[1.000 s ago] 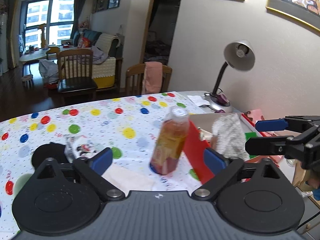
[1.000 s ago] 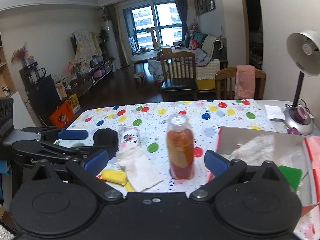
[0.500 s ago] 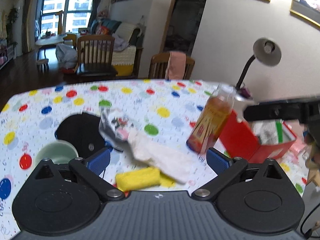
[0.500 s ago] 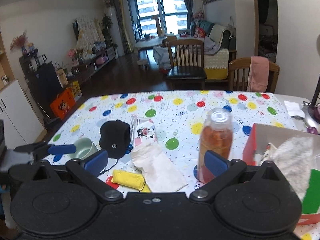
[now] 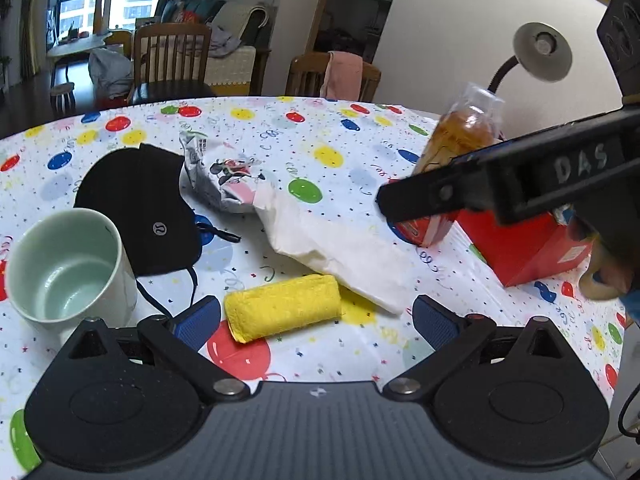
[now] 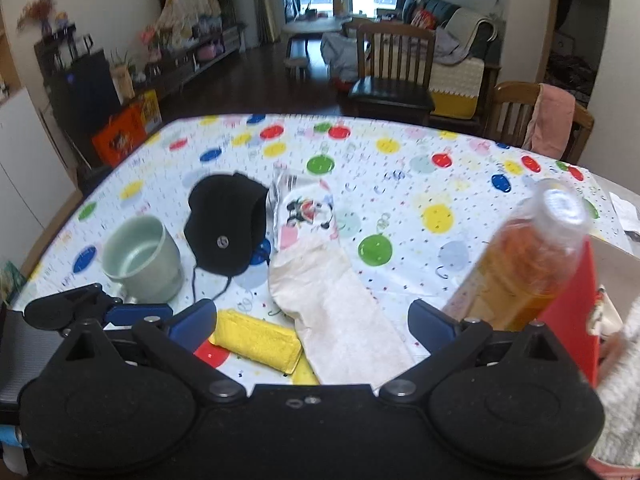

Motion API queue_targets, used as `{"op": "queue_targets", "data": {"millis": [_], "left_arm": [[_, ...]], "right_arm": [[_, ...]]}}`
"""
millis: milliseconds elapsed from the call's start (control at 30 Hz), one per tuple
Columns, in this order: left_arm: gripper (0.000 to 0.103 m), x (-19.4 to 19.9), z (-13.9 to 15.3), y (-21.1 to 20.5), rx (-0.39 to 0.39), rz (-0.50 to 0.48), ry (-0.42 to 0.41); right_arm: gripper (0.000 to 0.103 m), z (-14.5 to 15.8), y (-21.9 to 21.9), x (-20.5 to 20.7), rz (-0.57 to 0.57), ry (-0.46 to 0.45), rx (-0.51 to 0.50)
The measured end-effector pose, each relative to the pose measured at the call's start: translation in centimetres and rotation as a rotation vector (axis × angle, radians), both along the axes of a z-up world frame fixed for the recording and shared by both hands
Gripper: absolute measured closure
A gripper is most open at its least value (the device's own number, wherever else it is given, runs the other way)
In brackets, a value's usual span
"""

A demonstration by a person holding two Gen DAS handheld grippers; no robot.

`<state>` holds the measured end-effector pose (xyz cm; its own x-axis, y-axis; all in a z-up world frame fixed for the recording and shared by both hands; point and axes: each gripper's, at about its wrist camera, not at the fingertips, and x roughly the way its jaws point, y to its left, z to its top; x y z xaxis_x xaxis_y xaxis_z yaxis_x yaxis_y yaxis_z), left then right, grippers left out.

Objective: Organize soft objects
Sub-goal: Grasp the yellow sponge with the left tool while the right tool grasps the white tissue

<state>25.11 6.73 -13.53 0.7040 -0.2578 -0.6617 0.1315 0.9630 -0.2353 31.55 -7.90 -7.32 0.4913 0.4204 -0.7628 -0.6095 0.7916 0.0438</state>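
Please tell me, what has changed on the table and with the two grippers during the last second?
Both grippers swung left, away from the red box, and came down toward the soft things. The open left gripper now hovers at the yellow sponge; the right gripper is open too. Nothing was gripped or released. Sponge, white cloth, black cap, cup and bottle stayed put.

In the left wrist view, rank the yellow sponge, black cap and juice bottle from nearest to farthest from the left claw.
1. Yellow sponge, just ahead of the open left claw.
2. Black cap, left, farther back.
3. Juice bottle, far right, beside the red box.
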Motion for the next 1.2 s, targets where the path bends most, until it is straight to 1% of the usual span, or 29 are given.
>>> {"op": "queue_targets", "data": {"millis": [200, 333, 433, 500, 567, 667, 733, 867, 933, 1033, 1133, 1200], "left_arm": [[0.000, 1.7, -1.3, 0.2, 0.030, -0.011, 0.008], [0.000, 2.7, -2.2, 0.3, 0.031, -0.019, 0.033], [0.000, 3.3, -2.7, -0.1, 0.065, -0.034, 0.033], [0.000, 3.5, -3.1, -0.4, 0.082, -0.045, 0.033], [0.000, 3.8, -3.6, -0.6, 0.099, -0.055, 0.039], [0.000, 4.2, -4.3, -0.9, 0.132, -0.068, 0.042], [0.000, 4.6, -4.6, -0.9, 0.133, -0.064, 0.047], [0.000, 5.2, -5.1, -0.9, 0.133, -0.068, 0.061], [0.001, 5.3, -5.3, -1.0, 0.135, -0.068, 0.060], [0.001, 5.4, -5.4, -1.0, 0.140, -0.068, 0.053], [0.003, 5.4, -5.4, -0.8, 0.123, -0.056, 0.050], [0.007, 5.3, -5.3, -0.9, 0.128, -0.045, 0.049]], "right_arm": [[0.002, -2.3, 2.4, 1.8, 0.007, 0.044, -0.035], [0.003, -3.9, 3.8, 3.4, 0.004, 0.075, -0.058], [0.006, -5.6, 4.8, 4.3, -0.004, 0.092, -0.118], [0.009, -6.7, 5.1, 4.9, -0.006, 0.119, -0.141], [0.012, -7.5, 5.4, 5.3, -0.007, 0.127, -0.166], [0.014, -8.3, 5.4, 6.0, -0.037, 0.146, -0.174], [0.016, -8.8, 5.4, 6.3, -0.053, 0.153, -0.179], [0.024, -9.5, 5.4, 6.3, -0.064, 0.143, -0.197], [0.026, -9.6, 5.3, 6.3, -0.076, 0.147, -0.189], [0.032, -9.8, 5.1, 6.3, -0.097, 0.153, -0.178], [0.041, -9.9, 4.9, 6.1, -0.114, 0.142, -0.178], [0.047, -9.9, 4.7, 5.9, -0.126, 0.130, -0.177]]}}
